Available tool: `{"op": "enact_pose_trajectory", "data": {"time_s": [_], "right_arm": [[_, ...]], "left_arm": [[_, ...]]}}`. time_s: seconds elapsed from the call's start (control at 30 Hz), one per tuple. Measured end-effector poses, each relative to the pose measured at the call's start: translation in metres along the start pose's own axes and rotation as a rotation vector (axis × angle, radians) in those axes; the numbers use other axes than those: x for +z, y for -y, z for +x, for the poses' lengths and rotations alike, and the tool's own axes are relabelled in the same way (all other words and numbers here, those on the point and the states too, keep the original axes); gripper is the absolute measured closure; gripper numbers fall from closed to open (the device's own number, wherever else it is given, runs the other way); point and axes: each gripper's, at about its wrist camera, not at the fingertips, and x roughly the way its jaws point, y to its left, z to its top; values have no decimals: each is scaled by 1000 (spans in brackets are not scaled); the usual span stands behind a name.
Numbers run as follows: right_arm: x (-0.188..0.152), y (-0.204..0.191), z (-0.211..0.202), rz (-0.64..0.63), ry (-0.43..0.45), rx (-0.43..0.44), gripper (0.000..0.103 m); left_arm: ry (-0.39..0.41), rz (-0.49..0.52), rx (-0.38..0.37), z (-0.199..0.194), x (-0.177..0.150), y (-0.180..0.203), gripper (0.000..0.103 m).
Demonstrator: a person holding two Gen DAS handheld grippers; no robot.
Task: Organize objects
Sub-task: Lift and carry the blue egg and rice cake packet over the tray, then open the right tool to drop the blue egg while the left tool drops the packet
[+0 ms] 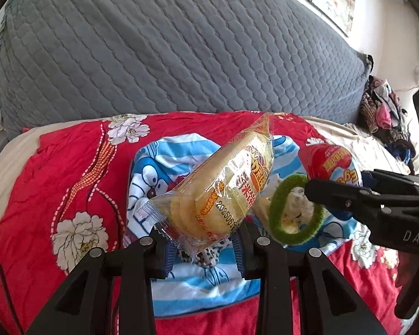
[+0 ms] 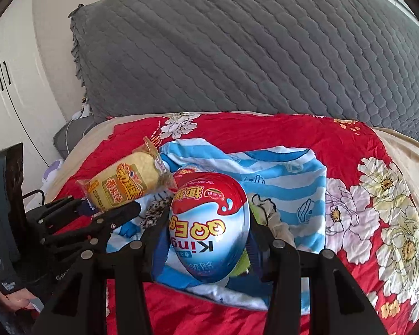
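My left gripper (image 1: 202, 247) is shut on the lower end of a clear packet of yellow rice crackers (image 1: 223, 192), which tilts up to the right. It hangs over a blue-striped cartoon cloth bag (image 1: 181, 287) on the bed. My right gripper (image 2: 206, 251) is shut on a red, white and blue toy egg (image 2: 209, 223) above the same bag (image 2: 287, 184). Each view shows the other gripper: the right gripper (image 1: 336, 182) with the egg (image 1: 329, 162), the left gripper (image 2: 106, 205) with the packet (image 2: 125, 184). A fuzzy green ring (image 1: 296, 209) and a leopard-print item (image 2: 153, 212) lie in the bag.
The bag rests on a red floral bedspread (image 1: 69, 181) over a beige sheet (image 2: 405, 145). A large grey quilted headboard cushion (image 1: 181, 50) rises behind. Piled clothes (image 1: 382, 111) sit at the far right; a white wardrobe (image 2: 16, 83) stands left. A hand (image 2: 19, 298) holds the left gripper.
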Motion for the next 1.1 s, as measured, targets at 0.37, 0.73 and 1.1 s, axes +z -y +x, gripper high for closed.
{"op": "enact_pose_trajectory", "data": {"time_s": [0.37, 0.73, 1.1], "right_arm": [[8, 20, 41, 11, -27, -25, 55], [11, 33, 67, 38, -40, -24, 55], [9, 35, 70, 50, -44, -25, 55]], "left_arm": [[-39, -5, 16, 43, 2, 2, 68], [-51, 2, 22, 64, 3, 5, 68], [-44, -3, 32, 64, 2, 6, 48]]}}
